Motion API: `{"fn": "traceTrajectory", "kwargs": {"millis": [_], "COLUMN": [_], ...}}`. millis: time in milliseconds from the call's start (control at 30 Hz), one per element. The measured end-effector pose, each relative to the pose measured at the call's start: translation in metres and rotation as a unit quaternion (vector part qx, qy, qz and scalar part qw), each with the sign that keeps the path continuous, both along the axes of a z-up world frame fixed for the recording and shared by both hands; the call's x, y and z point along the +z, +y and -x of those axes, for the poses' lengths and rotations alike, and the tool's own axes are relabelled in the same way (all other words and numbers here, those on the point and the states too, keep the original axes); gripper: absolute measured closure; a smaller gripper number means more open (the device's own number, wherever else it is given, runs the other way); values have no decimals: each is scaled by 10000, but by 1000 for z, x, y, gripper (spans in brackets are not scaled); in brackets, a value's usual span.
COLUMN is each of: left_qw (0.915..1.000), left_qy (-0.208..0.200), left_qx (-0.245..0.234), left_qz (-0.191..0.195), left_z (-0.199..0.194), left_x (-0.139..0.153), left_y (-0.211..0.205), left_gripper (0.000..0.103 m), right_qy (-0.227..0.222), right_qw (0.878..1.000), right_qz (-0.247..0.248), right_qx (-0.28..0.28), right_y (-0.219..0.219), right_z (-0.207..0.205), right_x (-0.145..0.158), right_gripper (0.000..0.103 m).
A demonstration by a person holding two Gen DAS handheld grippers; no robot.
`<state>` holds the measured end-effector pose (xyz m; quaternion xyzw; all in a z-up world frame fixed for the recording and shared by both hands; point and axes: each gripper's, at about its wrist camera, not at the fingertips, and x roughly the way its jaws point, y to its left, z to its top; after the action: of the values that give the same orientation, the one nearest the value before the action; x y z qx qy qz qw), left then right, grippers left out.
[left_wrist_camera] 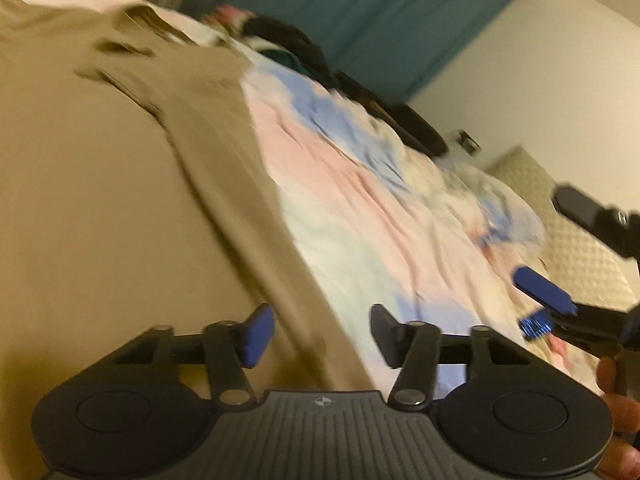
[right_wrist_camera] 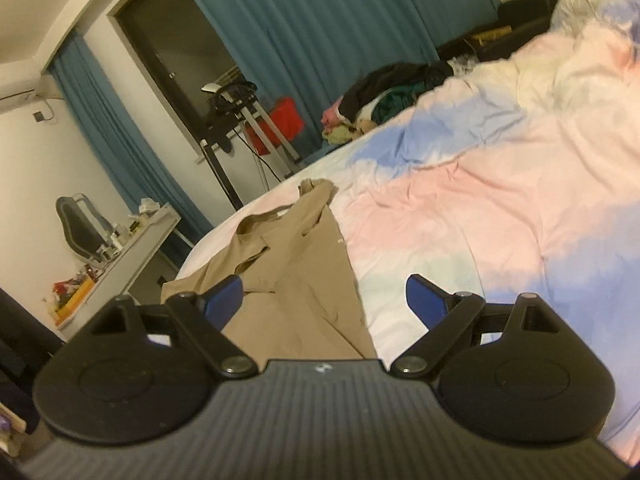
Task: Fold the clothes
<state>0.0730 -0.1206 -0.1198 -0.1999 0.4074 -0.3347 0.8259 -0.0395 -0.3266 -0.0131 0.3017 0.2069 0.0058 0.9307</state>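
Observation:
A tan shirt [left_wrist_camera: 100,200] lies spread flat on the bed, collar at the far end; it also shows in the right wrist view [right_wrist_camera: 292,272]. My left gripper [left_wrist_camera: 320,334] is open and empty, hovering just above the shirt's right edge. My right gripper [right_wrist_camera: 324,300] is open and empty, above the shirt's near end. The right gripper also shows at the right edge of the left wrist view [left_wrist_camera: 560,264], open, over the bedsheet. The left wrist view is motion-blurred.
The bed has a pink, blue and white sheet [right_wrist_camera: 500,184]. A pile of dark and coloured clothes [right_wrist_camera: 384,96] lies at the far edge. Teal curtains [right_wrist_camera: 320,32], a treadmill [right_wrist_camera: 240,120] and a cluttered desk [right_wrist_camera: 132,240] stand beyond.

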Motion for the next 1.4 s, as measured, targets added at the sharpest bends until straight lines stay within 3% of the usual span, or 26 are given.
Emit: {"fn": "traceTrajectory", "kwargs": {"millis": [167,233,367,567,700,800,833,867,967,1200,1400], "left_qw": [9958,9934,9900,9877,9851,9856,9864,9873,9883,9831,9829], "left_qy": [793,882,763,1321,1484,1469,1424,1362,1255,1488,1702], "left_qx": [-252,-356,-530,-525,-499,-459,-443,-427,-342,54,552], "left_qz": [382,647,1057,648,707,694,689,698,793,1069,425], "left_z": [-8,-10,-8,-14,-21,-22,-22,-21,-16,-4,-11], "left_x": [-39,-44,-41,-61,-68,-69,-67,-63,-47,-5,-18], "left_y": [-7,-4,-2,-11,-10,-9,-8,-5,8,72,94], "left_gripper": [69,78,78,75,73,84,98,101,101,101,101], "right_qy": [151,210,201,279,371,466,472,478,481,513,599], "right_qw": [9991,9985,9983,9978,9976,9975,9975,9975,9976,9973,9970], "right_qz": [-389,-502,-517,-559,-535,-491,-486,-480,-468,-491,-320], "right_qx": [53,87,171,218,224,220,216,212,196,189,363], "right_y": [-8,-10,-7,-6,-5,-2,-2,-2,-2,-3,4], "right_z": [-5,-7,-7,-10,-14,-19,-19,-20,-20,-20,-25], "right_x": [-10,-13,-12,-16,-19,-23,-23,-23,-23,-24,-24], "right_gripper": [13,13,13,13,13,13,13,13,13,13,13]}}
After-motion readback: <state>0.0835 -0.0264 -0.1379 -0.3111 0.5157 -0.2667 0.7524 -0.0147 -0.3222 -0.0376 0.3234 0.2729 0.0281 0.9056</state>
